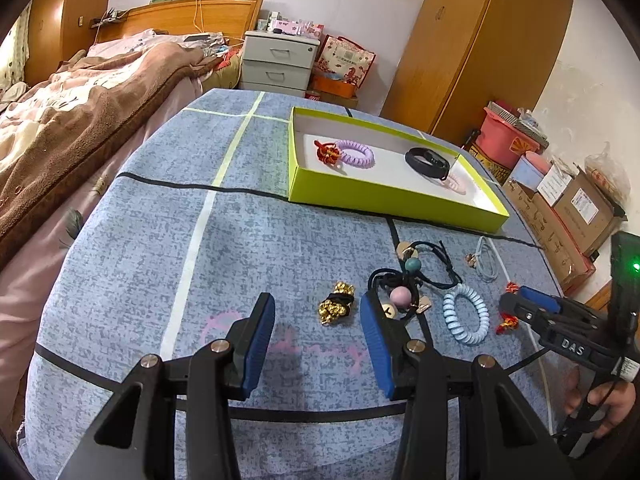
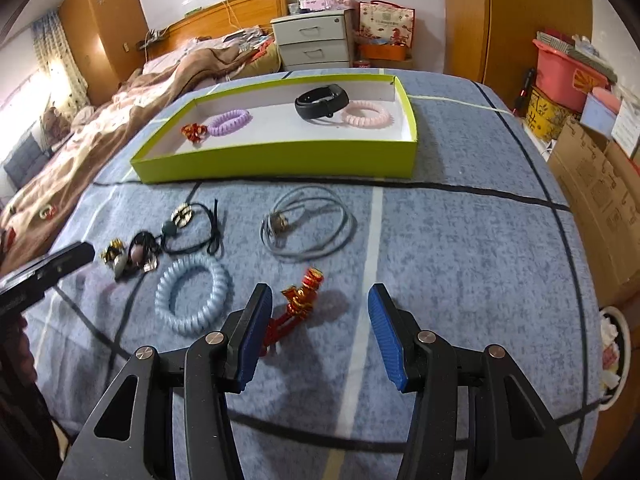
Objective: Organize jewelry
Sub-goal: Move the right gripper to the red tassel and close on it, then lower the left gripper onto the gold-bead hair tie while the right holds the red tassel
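We hold both grippers released over the tabletop (image 2: 460,240); the red knot charm (image 2: 298,306) lies just ahead of our right gripper (image 2: 320,334), hugging its left finger (long axis pointing far-right toward the green tray (image 2: 280,162)), nearer than our left gripper (image 1: 318,346).

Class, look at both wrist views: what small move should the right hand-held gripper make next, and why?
Probably ease the right hand-held gripper forward and down to straddle the red and gold ornament. Its jaws are open, the ornament lies on the cloth just beyond them, and a similar one already sits in the green box.
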`<state>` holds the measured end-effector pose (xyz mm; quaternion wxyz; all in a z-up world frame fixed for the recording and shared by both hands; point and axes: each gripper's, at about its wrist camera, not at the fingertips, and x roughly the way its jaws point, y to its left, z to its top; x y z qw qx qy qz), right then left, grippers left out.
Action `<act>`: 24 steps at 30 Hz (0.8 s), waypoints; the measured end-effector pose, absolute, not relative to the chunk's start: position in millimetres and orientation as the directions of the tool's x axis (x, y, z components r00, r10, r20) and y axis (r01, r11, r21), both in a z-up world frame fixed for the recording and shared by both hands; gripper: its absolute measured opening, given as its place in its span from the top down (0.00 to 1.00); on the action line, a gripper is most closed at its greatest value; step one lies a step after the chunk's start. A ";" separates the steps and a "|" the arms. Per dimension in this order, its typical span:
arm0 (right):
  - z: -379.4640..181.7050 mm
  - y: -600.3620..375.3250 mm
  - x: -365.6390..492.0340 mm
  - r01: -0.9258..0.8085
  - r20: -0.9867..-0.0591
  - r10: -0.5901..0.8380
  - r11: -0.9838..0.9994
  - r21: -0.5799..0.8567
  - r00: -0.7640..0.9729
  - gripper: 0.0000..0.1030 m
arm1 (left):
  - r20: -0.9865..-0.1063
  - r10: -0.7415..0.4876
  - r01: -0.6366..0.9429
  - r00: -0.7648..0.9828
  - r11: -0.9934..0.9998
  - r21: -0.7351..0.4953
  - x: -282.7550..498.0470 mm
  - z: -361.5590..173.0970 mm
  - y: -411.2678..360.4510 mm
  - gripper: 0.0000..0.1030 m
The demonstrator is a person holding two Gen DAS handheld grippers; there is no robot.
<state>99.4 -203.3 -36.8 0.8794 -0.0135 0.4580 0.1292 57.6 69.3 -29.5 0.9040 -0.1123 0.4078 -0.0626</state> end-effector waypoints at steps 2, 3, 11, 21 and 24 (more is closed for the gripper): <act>-35.9 -204.1 96.6 -0.239 -0.809 0.204 0.968 0.081 0.551 0.51 | -0.724 -0.210 0.025 0.657 0.966 -0.257 57.3 -30.1 68.8 0.55; -35.9 -205.2 95.4 -0.235 -0.808 0.203 0.968 0.083 0.552 0.52 | -0.724 -0.211 0.026 0.657 0.966 -0.258 56.6 -29.9 68.8 0.55; -37.0 -201.2 93.8 -0.258 -0.804 0.222 0.962 0.090 0.551 0.83 | -0.724 -0.209 0.026 0.657 0.967 -0.255 53.6 -30.2 66.4 0.55; -26.8 -214.8 88.7 -0.236 -0.761 0.255 0.962 0.136 0.597 0.88 | -0.731 -0.205 0.036 0.651 0.970 -0.240 51.9 -30.5 69.3 0.55; -24.0 -217.5 88.2 -0.226 -0.757 0.249 0.964 0.137 0.604 0.88 | -0.741 -0.210 0.059 0.638 0.972 -0.226 55.9 -32.4 66.3 0.55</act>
